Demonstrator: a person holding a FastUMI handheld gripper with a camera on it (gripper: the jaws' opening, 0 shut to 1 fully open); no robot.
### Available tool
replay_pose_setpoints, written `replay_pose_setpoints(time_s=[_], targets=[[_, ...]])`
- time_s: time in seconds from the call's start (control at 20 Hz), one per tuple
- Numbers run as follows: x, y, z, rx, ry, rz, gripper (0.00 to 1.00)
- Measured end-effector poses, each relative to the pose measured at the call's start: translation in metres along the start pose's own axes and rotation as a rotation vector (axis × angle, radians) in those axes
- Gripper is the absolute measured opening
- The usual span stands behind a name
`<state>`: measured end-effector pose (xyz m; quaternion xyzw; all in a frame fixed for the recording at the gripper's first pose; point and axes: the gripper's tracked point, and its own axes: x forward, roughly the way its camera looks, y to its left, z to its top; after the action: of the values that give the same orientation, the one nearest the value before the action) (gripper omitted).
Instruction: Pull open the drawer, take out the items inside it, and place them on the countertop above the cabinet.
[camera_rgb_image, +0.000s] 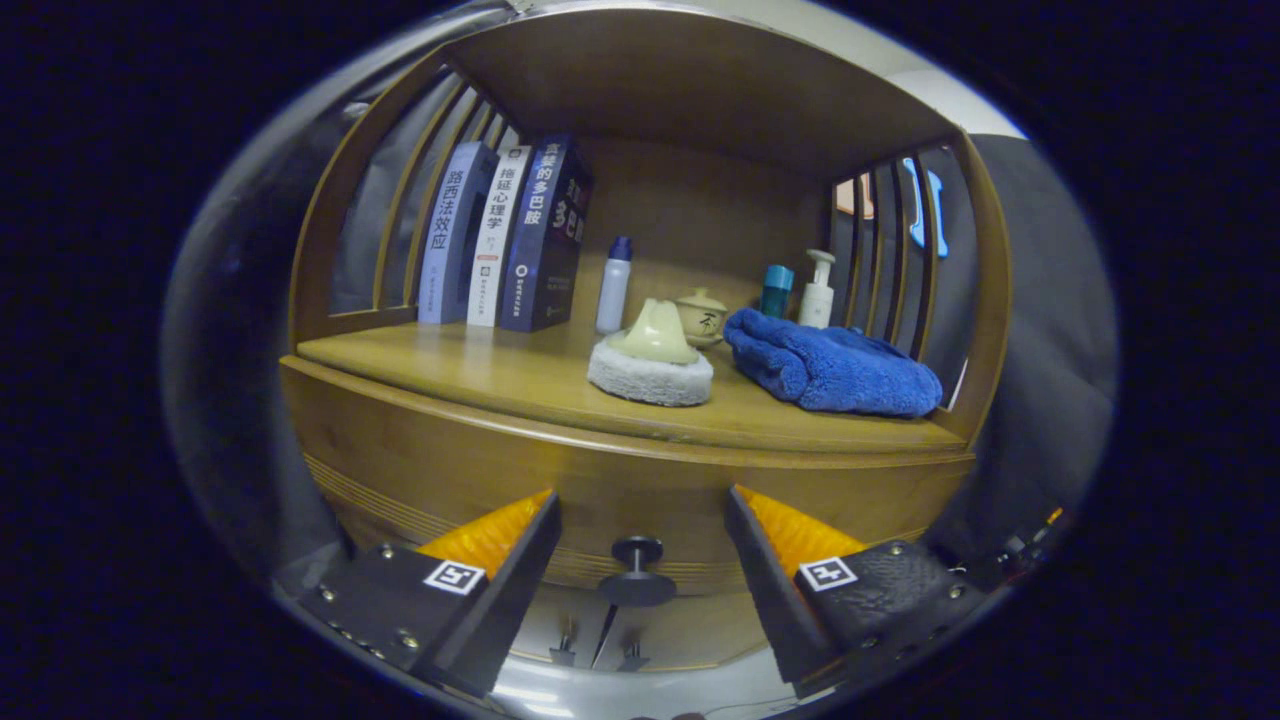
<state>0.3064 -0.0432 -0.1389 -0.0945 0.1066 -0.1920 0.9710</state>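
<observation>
While parted, tool (640, 520) flanking drawer knob (637, 570).

Three books stand upright at the back left of the surface. The pale blue book (455, 232) reads 路西法效应 on its spine, the white book (497, 235) reads 拖延心理学, and the dark blue book (540, 235) reads 贪婪的多巴胺. Each finger of the claw (640, 535) carries a small square coded marker (454, 577), with no readable words.

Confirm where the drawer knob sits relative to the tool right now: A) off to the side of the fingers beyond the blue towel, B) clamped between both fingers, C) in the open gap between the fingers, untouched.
C: the drawer knob sits centred in the gap of the open tool, with neither finger touching it.
</observation>
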Motion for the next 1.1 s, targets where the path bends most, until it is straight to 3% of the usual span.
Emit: replay_pose_setpoints(time_s=[0.7, 1.1], targets=[[0.001, 0.0, -0.005, -0.033, -0.008, 0.013, 0.98], [-0.044, -0.014, 0.01, 0.023, -0.062, 0.067, 0.97]])
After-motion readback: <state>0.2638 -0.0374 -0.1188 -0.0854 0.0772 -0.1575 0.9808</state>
